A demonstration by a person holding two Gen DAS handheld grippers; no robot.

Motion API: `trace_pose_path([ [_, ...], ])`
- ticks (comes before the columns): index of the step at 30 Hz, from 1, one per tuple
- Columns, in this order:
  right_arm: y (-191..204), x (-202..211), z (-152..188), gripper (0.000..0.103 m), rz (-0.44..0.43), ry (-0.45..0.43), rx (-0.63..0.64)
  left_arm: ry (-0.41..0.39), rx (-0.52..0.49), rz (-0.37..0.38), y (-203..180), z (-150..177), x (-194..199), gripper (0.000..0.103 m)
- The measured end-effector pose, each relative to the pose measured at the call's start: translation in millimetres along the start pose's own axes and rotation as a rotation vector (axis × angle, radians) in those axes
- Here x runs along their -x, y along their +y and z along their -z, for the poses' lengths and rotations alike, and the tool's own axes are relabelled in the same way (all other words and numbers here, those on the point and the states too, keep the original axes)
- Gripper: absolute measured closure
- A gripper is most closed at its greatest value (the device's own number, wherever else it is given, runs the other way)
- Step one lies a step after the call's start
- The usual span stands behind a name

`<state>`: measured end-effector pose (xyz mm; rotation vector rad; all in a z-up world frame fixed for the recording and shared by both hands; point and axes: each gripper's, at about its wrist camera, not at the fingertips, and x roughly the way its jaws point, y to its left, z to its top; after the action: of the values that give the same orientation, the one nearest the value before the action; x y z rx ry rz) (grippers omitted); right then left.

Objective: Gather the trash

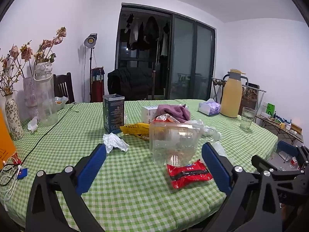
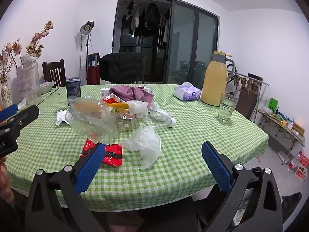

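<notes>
Both tools, left tool [image 1: 153, 150] and right tool [image 2: 153, 150], gape empty. We judge the red wrapper [image 1: 188, 174] near the surface's front edge light and crinkly; pinch its sealed end.

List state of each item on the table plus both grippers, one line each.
left gripper: open, empty
right gripper: open, empty
clear plastic container: empty, tilted
red snack wrapper: lying flat
crumpled tissue: balled up
plastic bottle: crushed, capped, on its side
plastic bag: crumpled
drinking glass: upright, partly filled
yellow thermos: upright, lid closed
tissue pack: open, tissue sticking out
</notes>
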<state>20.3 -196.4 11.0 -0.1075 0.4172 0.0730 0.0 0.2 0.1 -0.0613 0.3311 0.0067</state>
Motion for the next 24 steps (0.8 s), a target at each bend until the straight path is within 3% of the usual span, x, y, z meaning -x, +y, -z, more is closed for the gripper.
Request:
trace_pose_path([
  [9,-6,2,0,0.007,0.017,-0.021,-0.017,-0.019,0.018,0.03,0,-1,8,0.007],
  [11,-11,0,-2,0.007,0.011,-0.011,-0.042,-0.005,-0.013,-0.005,-5,-1,3,0.007],
  [24,-5,2,-1,0.007,0.01,-0.019,-0.033,-0.004,0.001,0.001,-4,-1,2,0.007],
])
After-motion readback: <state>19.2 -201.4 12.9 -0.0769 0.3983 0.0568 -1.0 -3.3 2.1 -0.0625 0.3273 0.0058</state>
